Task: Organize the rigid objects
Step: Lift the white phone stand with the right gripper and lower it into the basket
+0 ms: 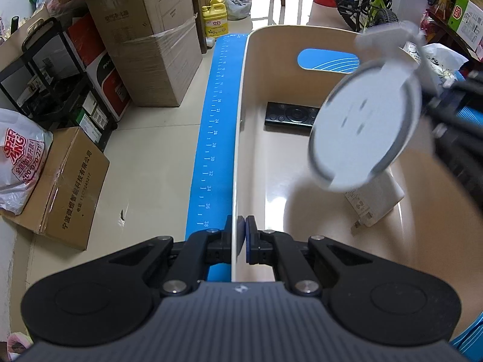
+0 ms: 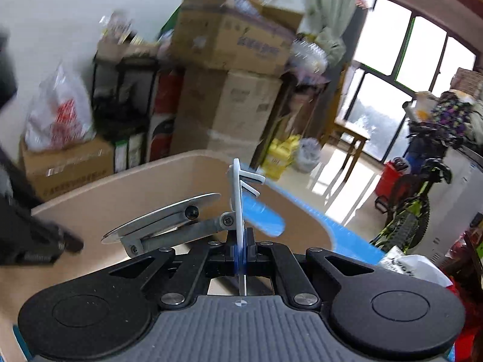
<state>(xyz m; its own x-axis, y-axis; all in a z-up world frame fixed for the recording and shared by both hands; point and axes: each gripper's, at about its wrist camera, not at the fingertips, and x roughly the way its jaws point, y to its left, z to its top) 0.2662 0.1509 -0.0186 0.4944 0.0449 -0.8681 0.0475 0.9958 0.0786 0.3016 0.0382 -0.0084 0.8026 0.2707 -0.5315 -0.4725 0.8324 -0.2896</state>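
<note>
Left wrist view: left gripper [image 1: 240, 239] clamped on the near rim of the beige bin [image 1: 238, 138], apparently to steady it on the blue mat [image 1: 211, 138]. Further right inside, black remote [image 1: 291, 114] and white charger [image 1: 375, 203] lying on the bin floor. Above them, grey phone stand [image 1: 365, 129] hanging tilted, blurred.

Right wrist view: right gripper [image 2: 241, 256] pinched shut on the stand's thin white plate, disc base folded leftward, likely for lowering into the bin.

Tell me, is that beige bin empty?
No. A black remote and a white charger lie on the bottom of the bin.
</note>
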